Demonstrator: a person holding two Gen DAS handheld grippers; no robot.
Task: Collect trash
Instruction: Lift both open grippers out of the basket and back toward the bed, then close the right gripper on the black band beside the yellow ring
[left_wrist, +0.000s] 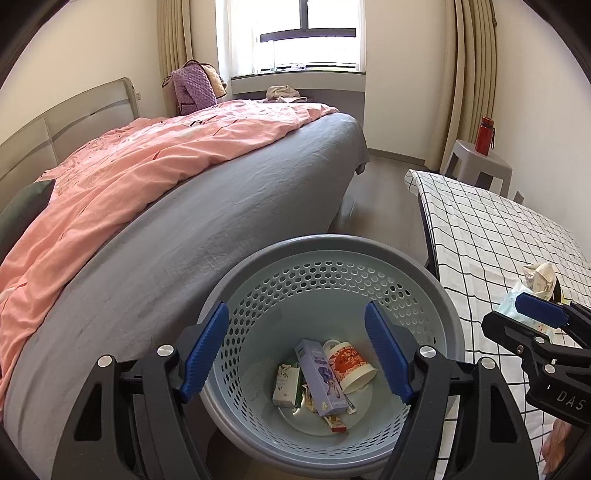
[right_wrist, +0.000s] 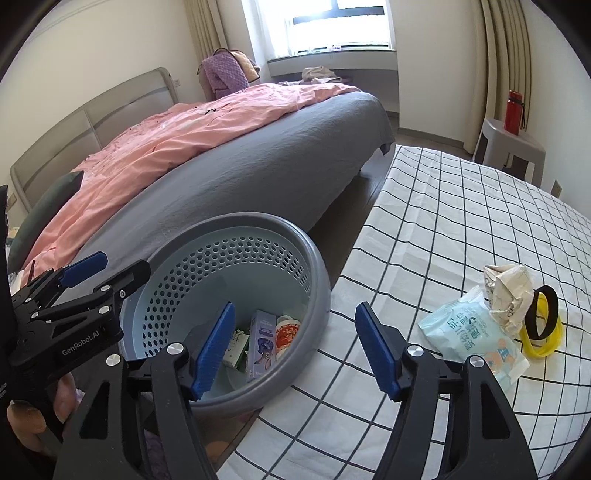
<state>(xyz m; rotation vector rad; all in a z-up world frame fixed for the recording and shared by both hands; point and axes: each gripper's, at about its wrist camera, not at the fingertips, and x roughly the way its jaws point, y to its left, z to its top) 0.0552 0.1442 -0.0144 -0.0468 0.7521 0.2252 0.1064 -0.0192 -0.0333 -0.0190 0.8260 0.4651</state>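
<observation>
Left wrist view looks down into a round grey plastic basket (left_wrist: 325, 266), its pale blue inner wall pierced with rows of small holes; the left gripper (left_wrist: 297, 347) hangs above it with ribbed blue pads spread wide and nothing between them. At the basket's bottom lie a tall lilac carton (left_wrist: 321, 376), a small white-and-green carton (left_wrist: 286, 384), a red-printed paper cup (left_wrist: 349, 365) on its side and scraps of wrapper. Right wrist view shows the right gripper (right_wrist: 295, 350) over the basket's rim and the edge of a table draped in white cloth with a black grid (right_wrist: 461, 206); its jaws stand well apart and empty. Well to its right on the cloth rest a soft, glossy pale blue tissue pack (right_wrist: 472, 339), a crumpled white paper wrapper (right_wrist: 508, 291) touching it, and a yellow-and-black looped band (right_wrist: 543, 325) just beside. A bed with a smooth grey sheet (right_wrist: 266, 166) and rumpled pink duvet (right_wrist: 177, 136) sits behind the basket.
</observation>
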